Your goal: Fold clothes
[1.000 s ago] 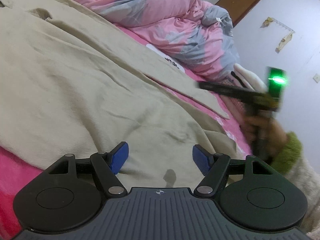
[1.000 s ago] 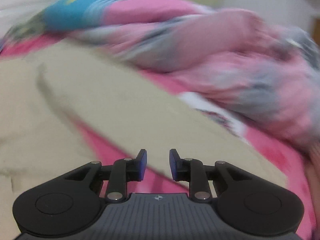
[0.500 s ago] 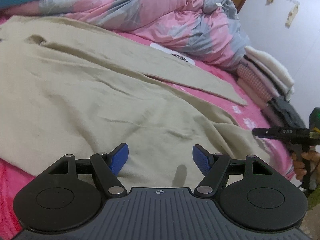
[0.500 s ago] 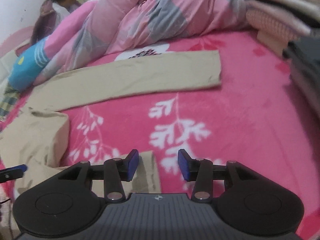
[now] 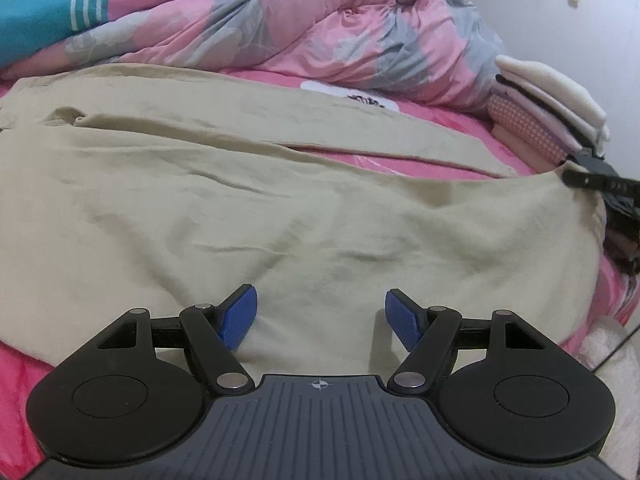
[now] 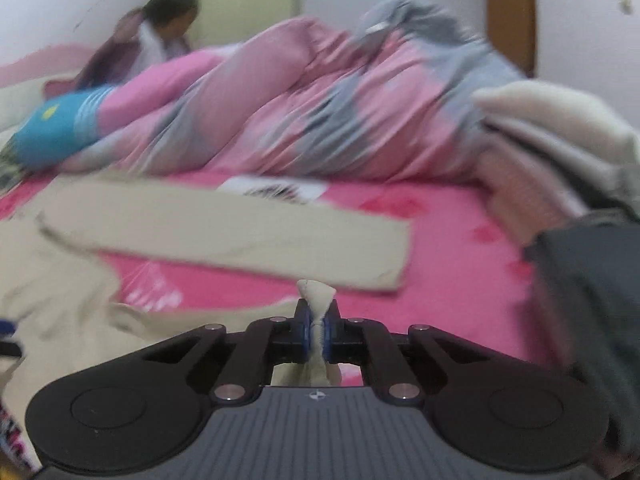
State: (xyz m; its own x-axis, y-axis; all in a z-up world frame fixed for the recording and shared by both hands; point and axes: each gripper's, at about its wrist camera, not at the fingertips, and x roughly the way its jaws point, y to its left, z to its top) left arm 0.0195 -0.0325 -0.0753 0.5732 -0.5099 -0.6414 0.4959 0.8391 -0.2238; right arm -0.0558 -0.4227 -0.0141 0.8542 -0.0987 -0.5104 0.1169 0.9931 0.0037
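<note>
A bed covered in a pink floral blanket (image 6: 448,240) carried everything. Heaped along its far edge was a pink and grey quilt (image 5: 304,20), with a teal cushion (image 5: 36,20) at the far left corner. In the right wrist view a person (image 6: 160,36) sat beyond the quilt, though that picture was blurred and little more could be made out.

The beige long-sleeved garment (image 5: 200,208) lay spread across most of the blanket's near half, wrinkled, with one sleeve (image 6: 240,236) stretched flat toward the right edge and pink blanket showing between sleeve and body. At the far right corner stood a stack of folded clothes (image 5: 552,100), cream on top, checked pink beneath, touching the quilt. No basket or box showed; that stack was the only gathered pile.

The left gripper (image 5: 320,316) hovered over the garment's near hem, its blue pads (image 5: 240,316) spread wide with only flat cloth below them, gripping nothing.

The right gripper (image 6: 316,330) had just been closing and was clamped on a bunched fold of the garment's right hem, a tuft of beige cloth sticking up between the pads. In the left wrist view its dark tip (image 5: 588,178) met the raised corner of the hem near the bed's right edge.
</note>
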